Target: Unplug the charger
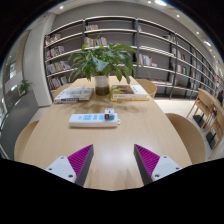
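Note:
A white power strip (pixel 94 119) lies flat on the wooden table (pixel 110 140), well beyond my fingers. A small blue and white charger (pixel 108 116) sits plugged in near its right end. My gripper (pixel 114 160) hovers over the near part of the table, open, with nothing between its magenta pads (pixel 80 159).
A potted green plant (pixel 104 62) stands at the far end of the table, with books (pixel 72 94) to its left and papers (pixel 132 92) to its right. Bookshelves (pixel 150 45) line the back wall. A wooden chair (pixel 206 108) stands far right.

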`<act>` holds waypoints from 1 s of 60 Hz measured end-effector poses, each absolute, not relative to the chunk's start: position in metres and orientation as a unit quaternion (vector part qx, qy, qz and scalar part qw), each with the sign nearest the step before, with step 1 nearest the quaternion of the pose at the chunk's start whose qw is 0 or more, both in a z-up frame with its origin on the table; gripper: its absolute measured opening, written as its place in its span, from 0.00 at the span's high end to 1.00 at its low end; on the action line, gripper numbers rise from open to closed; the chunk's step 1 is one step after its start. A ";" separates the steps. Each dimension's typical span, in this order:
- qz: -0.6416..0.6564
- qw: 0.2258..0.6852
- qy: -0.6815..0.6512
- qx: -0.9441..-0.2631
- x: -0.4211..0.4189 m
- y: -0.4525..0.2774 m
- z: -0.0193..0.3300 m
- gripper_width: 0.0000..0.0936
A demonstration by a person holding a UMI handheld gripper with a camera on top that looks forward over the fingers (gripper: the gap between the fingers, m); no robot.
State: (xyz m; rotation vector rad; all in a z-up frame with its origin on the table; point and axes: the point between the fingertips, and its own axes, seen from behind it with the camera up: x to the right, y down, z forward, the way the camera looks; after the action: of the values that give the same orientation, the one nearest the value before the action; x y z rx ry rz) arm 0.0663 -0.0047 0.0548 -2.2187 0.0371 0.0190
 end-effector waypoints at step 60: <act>0.050 0.593 0.013 -0.803 0.070 0.207 0.218 0.89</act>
State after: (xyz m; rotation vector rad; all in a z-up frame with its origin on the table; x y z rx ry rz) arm 0.0697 0.2068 0.2180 -1.8670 0.0302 0.1169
